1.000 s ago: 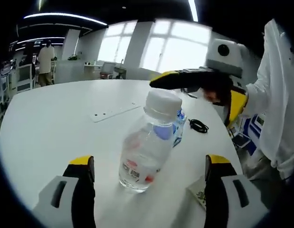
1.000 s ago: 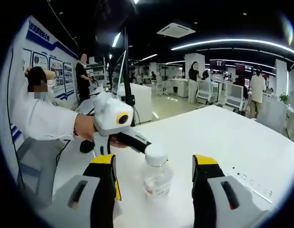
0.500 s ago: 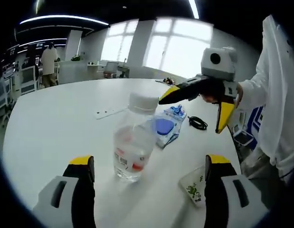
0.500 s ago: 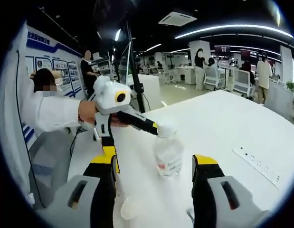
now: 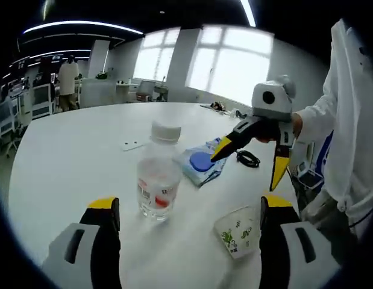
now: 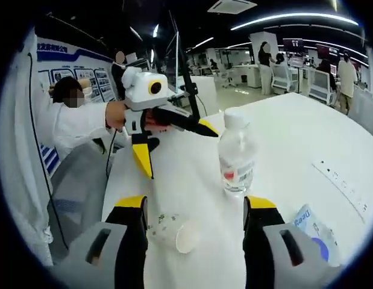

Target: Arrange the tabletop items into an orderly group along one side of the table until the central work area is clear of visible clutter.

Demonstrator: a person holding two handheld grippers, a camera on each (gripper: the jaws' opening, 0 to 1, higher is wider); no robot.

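A clear water bottle (image 5: pixel 157 180) with a white cap stands upright on the white table (image 5: pixel 65 156); it is also in the right gripper view (image 6: pixel 236 153). A blue packet (image 5: pixel 201 164) lies just past it, and a patterned paper cup (image 5: pixel 237 232) lies on its side. My left gripper (image 5: pixel 190 201) is open with the bottle ahead of its jaws, apart from them. My right gripper (image 6: pixel 196 198) is open and short of the bottle, with the cup (image 6: pixel 174 232) by its left jaw. Each gripper appears open in the other's view: the right gripper (image 5: pixel 243 173), the left gripper (image 6: pixel 183 155).
A black cable (image 5: pixel 248 158) lies near the table edge behind the packet (image 6: pixel 316 232). A flat white power strip (image 6: pixel 343 183) lies on the table farther out. A person in a white coat (image 5: pixel 349 120) holds the grippers at the table's edge. Desks and people fill the room behind.
Both grippers have drawn back from the bottle, which stays upright. The cup and packet have come into the right gripper view.
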